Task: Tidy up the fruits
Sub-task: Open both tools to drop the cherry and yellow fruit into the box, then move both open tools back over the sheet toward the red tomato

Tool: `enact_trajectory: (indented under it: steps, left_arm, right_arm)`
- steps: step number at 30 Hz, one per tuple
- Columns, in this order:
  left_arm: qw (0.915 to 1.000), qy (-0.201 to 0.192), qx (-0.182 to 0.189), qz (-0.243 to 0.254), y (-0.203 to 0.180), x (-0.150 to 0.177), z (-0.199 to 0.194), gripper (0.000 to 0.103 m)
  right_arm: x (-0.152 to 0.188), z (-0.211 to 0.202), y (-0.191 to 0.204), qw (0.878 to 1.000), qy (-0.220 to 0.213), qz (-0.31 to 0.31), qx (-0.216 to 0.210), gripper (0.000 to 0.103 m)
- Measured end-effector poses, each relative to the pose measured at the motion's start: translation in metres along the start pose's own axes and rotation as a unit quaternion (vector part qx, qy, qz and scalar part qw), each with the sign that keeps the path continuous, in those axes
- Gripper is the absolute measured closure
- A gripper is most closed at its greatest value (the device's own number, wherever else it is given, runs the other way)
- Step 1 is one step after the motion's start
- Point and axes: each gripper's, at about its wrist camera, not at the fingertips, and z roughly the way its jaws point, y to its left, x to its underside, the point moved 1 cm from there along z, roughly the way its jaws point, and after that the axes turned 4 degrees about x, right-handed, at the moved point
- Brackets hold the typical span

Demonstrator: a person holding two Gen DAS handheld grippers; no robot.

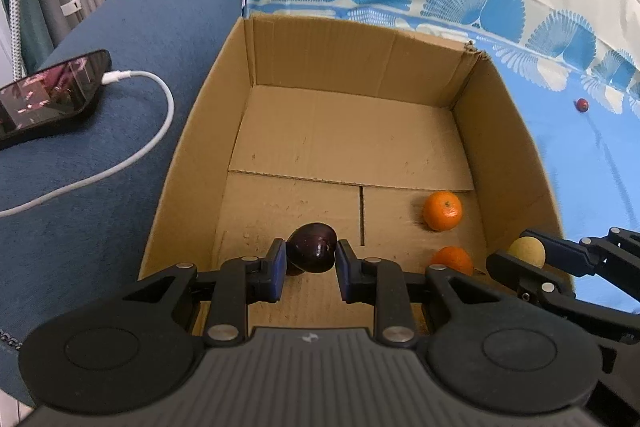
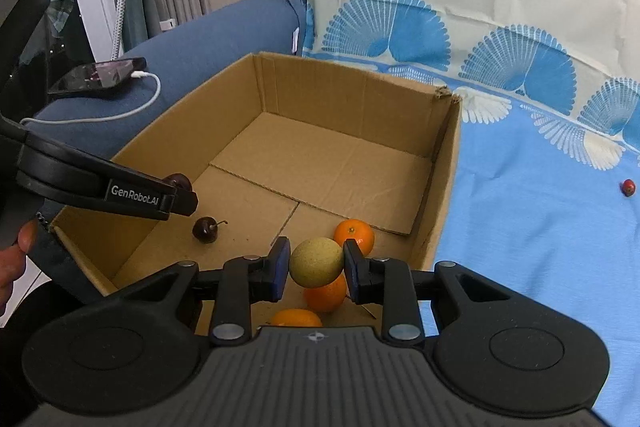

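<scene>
An open cardboard box (image 1: 320,55) sits on a blue patterned cloth. Over its near part my left gripper (image 1: 311,247) is shut on a dark cherry (image 1: 314,254). To its right my right gripper (image 2: 316,259) is shut on a round yellow-green fruit (image 2: 316,263), held above the box's near right corner. On the box floor lie three oranges (image 2: 354,235) (image 2: 326,294) (image 2: 296,317) and a second dark cherry (image 2: 206,229) with a stem. The left gripper (image 2: 182,195) also shows in the right wrist view, above the box's left wall.
A small red fruit (image 2: 628,187) lies on the cloth (image 2: 540,227) right of the box. A phone (image 1: 48,99) on a white charging cable (image 1: 152,147) rests on the blue sofa arm to the left. A person's hand (image 2: 16,259) is at the left edge.
</scene>
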Motion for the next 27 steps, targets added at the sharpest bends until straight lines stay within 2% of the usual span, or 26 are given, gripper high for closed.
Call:
enact_trajectory:
  steps: [6,7,8,10,11,13,16,20,24,27]
  left_arm:
    - [0.9999,0.015,0.001,0.004,0.003,-0.002,0.014,0.071]
    - [0.9998,0.017,0.005,0.005,0.003,-0.003,0.015,0.052]
    - [0.9999,0.014,0.008,0.004,0.004,-0.004,0.014,0.024]
    - [0.9999,-0.011,0.0,0.001,0.003,-0.005,0.006,0.007]
    - [0.9997,-0.022,-0.005,0.004,0.001,-0.006,0.002,0.001]
    - [0.9994,-0.03,-0.007,0.017,-0.004,-0.008,-0.007,0.0]
    - [0.9985,-0.045,0.002,0.031,-0.018,-0.01,-0.025,0.0]
    - [0.9957,-0.068,0.028,0.056,-0.056,-0.026,-0.046,0.0]
    - [0.9917,-0.076,0.079,0.067,-0.117,-0.061,-0.038,0.0]
    - [0.9872,-0.058,0.122,0.085,-0.175,-0.092,-0.02,0.0]
  right_arm:
    - [-0.002,0.014,-0.002,1.0,0.008,0.002,-0.006,0.073]
    - [-0.003,0.016,-0.003,1.0,0.011,0.004,-0.009,0.072]
    - [-0.005,0.017,-0.005,1.0,0.014,0.008,-0.009,0.07]
    - [-0.007,0.014,-0.008,1.0,0.012,0.019,-0.003,0.048]
    - [-0.008,0.01,-0.012,1.0,0.008,0.027,-0.002,0.042]
    - [-0.007,-0.001,-0.018,0.999,-0.001,0.041,-0.001,0.022]
    - [-0.002,-0.024,-0.036,0.997,-0.02,0.069,0.004,0.011]
    - [0.004,-0.047,-0.083,0.991,-0.051,0.121,0.022,0.004]
    - [0.009,-0.053,-0.154,0.977,-0.077,0.173,0.095,0.001]
    - [0.019,-0.045,-0.213,0.953,-0.072,0.227,0.189,0.001]
